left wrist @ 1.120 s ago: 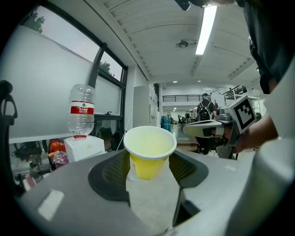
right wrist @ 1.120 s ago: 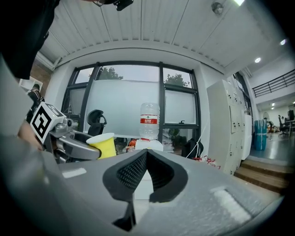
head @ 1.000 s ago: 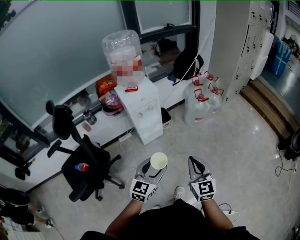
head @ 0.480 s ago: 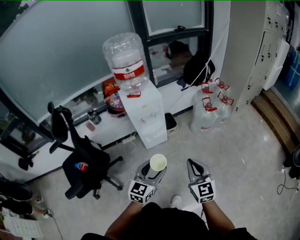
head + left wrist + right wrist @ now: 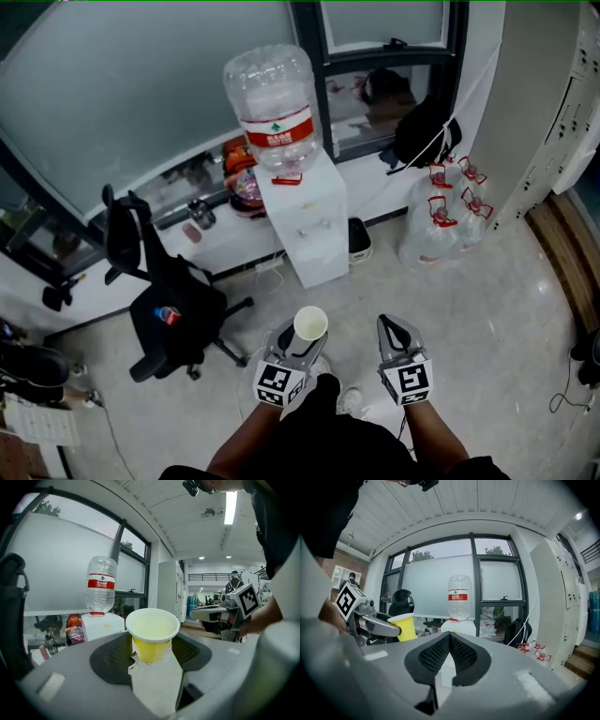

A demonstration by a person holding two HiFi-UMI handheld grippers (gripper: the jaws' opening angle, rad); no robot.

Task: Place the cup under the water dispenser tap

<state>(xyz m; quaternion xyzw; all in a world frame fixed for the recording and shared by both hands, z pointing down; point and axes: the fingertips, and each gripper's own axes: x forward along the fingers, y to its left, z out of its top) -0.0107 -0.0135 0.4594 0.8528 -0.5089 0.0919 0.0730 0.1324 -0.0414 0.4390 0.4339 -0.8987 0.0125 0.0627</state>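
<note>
Both forearms reached forward side by side, low in the head view, each pointing its tongs nearly level toward the white water dispenser (image 5: 314,220) by the window. The left tongs (image 5: 150,654) gripped the yellow paper cup (image 5: 152,634) by its lower body, one pad on either side. The cup stood upright, its long axis vertical and its open mouth facing up, over the floor (image 5: 469,309) and well apart from the dispenser. The right tongs (image 5: 449,637) were closed tip to tip, holding nothing.
</note>
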